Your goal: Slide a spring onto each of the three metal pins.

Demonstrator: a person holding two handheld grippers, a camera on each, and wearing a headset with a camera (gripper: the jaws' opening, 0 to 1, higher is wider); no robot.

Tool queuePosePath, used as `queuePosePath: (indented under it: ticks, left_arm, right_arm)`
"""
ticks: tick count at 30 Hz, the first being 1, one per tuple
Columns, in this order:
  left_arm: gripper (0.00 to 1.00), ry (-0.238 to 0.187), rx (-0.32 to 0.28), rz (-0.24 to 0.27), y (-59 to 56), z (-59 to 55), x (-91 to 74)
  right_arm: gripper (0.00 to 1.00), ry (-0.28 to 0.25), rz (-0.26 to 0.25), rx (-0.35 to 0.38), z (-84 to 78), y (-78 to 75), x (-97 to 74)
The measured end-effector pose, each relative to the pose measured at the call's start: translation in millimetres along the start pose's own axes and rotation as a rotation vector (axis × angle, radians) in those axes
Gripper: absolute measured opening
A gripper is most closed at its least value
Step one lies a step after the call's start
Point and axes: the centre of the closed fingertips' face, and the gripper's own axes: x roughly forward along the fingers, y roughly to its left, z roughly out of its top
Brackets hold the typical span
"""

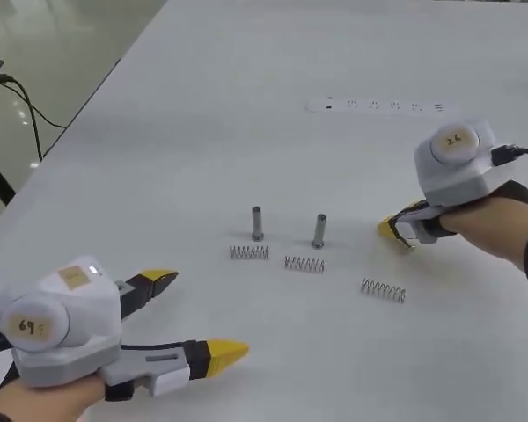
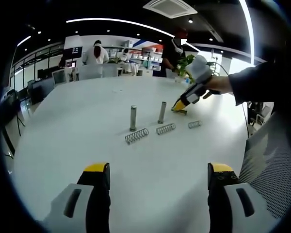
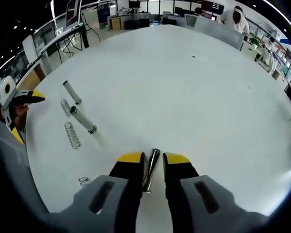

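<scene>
Left tool (image 1: 194,315) sat low at the near left of the head view, its yellow-tipped jaws spread wide and holding nothing above the white tabletop (image 1: 246,132). Mid-tabletop a pin (image 1: 257,223) and a second pin (image 1: 319,230) stood upright side by side. A spring (image 1: 249,252) and a second spring (image 1: 304,264) lay on their sides just in front of them, and a third spring (image 1: 384,290) lay further toward the right tool (image 1: 396,230), whose jaws were too hidden by its body to judge. A power strip (image 1: 378,106) lay at the far side. From the left gripper view, the left tool (image 2: 158,170) gaped wide, well short of the pin (image 2: 133,118), the second pin (image 2: 162,112) and the row of springs. The right tool (image 2: 182,104) was down at the tabletop beyond them. From the right gripper view, the right tool (image 3: 153,160) was nearly closed, its jaws gripping a held pin (image 3: 150,170) that lay lengthwise between them. The second pin (image 3: 82,120) and second spring (image 3: 72,135) were off to its left.
</scene>
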Motion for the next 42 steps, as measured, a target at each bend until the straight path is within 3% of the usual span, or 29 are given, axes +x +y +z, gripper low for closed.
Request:
queuePosePath:
  ticks: [17,28,35,42]
  left_arm:
    - [0.81,0.000,-0.007,0.000,0.7,0.3,1.1]
    - [0.80,0.001,-0.007,-0.003,-0.2,-0.3,2.1]
    - [0.80,-0.003,-0.004,0.000,-0.3,0.7,1.2]
    - [0.80,-0.007,-0.003,0.001,-0.6,2.0,1.2]
  right_arm:
    - [0.12,0.049,-0.023,0.025,-1.1,-5.5,3.8]
    - [0.10,0.099,-0.059,0.002,-2.4,-2.9,3.3]
    - [0.10,0.094,-0.059,0.036,-3.9,-3.0,2.0]
    - [0.10,0.057,-0.054,0.048,4.4,-1.3,-5.2]
